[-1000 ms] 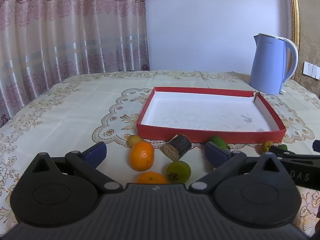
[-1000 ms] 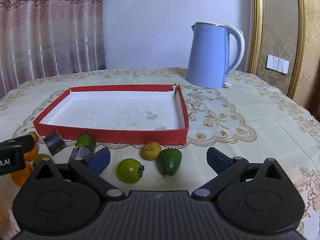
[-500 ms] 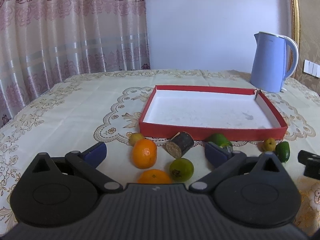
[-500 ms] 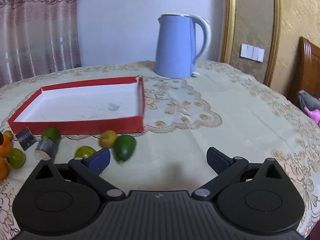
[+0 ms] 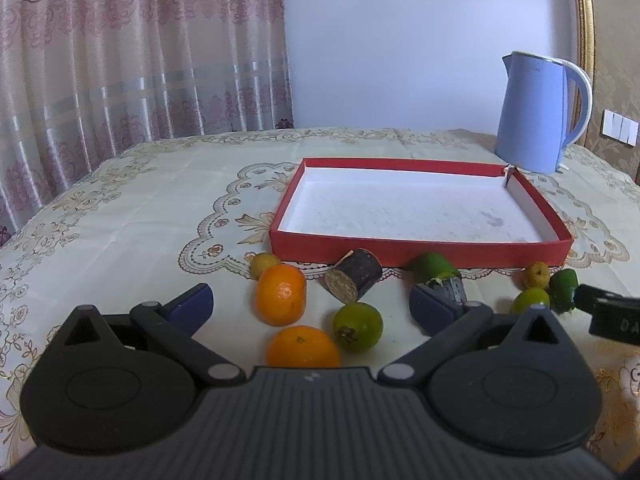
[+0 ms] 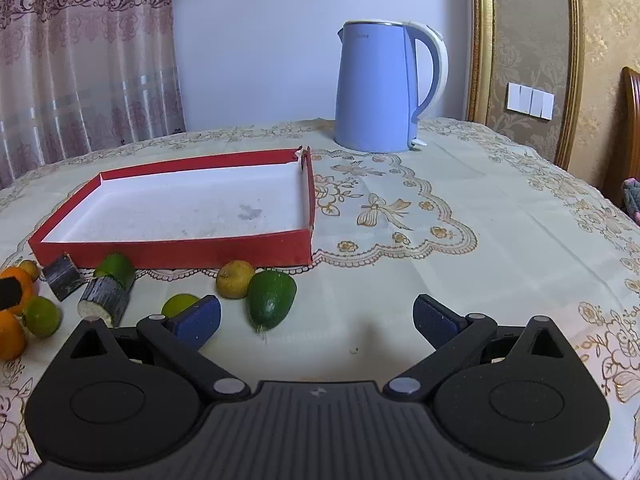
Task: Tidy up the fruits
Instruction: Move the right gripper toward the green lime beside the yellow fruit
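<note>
Left wrist view is cutting off the right gripper (image 5: pixel 608 314) at right edge; both jaws are gaping empty. Right gripper (image 6: pixel 316 318) is swinging back toward the fruit (image 6: pixel 272 298), lower left.

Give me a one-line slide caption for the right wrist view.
Open right gripper hovers over the tablecloth near a green fruit, with the empty red tray and blue kettle behind.

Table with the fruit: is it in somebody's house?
Probably a home, maybe a dining room. The table wears an embroidered cloth, a blue kettle stands on it, patterned curtains hang behind, and light switches sit on a papered wall.
</note>
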Motion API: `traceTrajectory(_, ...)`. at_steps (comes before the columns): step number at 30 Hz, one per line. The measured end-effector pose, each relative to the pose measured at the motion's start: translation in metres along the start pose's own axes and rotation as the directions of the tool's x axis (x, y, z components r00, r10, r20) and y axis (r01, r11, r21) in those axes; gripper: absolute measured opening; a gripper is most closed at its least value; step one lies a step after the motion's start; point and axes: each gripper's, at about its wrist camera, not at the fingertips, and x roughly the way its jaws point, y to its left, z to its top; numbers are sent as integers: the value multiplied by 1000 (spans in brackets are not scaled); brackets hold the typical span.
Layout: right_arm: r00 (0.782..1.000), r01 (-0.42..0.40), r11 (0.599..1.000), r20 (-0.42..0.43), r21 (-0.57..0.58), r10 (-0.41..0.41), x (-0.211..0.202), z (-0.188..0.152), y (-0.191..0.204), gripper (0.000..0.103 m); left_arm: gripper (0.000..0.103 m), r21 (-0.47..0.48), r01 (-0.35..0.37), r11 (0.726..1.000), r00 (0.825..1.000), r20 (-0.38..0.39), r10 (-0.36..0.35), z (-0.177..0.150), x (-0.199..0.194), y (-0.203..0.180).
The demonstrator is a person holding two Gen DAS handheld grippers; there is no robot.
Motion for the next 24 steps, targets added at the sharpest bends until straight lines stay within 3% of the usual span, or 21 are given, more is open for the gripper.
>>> traceTrajectory(11,1000,-5,1000,-17,-22,5,15,5,9,102,103,11,21,1000,1000,-11,-21,-2,4,-4)
traceTrajectory(18,999,6,1000,-42,-9,-6,24,7,9,94,103,13,38,999,999,-28,-38,-4,9,-5)
traceTrajectory(24,999,9,1000,-47,-11,-10,27,7,8,94,103,9,42,999,999,-27,-42,-4,9,-5)
